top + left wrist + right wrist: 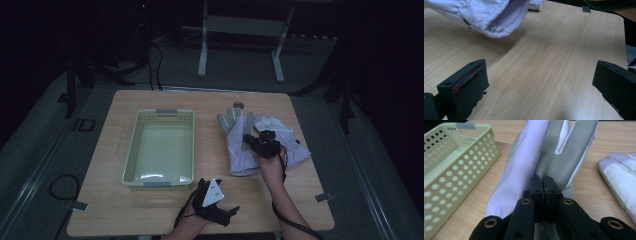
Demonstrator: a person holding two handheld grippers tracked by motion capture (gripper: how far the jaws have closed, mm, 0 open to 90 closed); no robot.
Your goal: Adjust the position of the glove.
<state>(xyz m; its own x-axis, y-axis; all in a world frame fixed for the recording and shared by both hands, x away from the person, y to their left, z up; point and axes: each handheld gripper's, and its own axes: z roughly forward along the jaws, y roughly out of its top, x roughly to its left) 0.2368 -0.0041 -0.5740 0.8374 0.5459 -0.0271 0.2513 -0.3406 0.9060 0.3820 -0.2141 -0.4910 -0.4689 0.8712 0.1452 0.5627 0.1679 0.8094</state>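
Note:
A white glove with a grey palm [239, 145] lies palm up right of the middle of the wooden table [165, 215]. My right gripper [253, 142] is shut on its grey palm fabric; in the right gripper view the jaws [543, 182] meet with the glove [564, 152] pinched between them. Its ribbed cuff [489, 17] hangs just above the wood, casting a shadow. A second white glove [292, 142] lies flat beside it, to the right [621, 177]. My left gripper [232, 215] rests near the front edge, open [541, 85], with bare table between its jaws.
A pale green perforated basket [131, 150] with nothing in it stands left of the gloves, its wall close to the held glove [456, 162]. A small round grey thing [238, 105] sits behind the gloves. Bits of tape [322, 197] mark the table's front corners.

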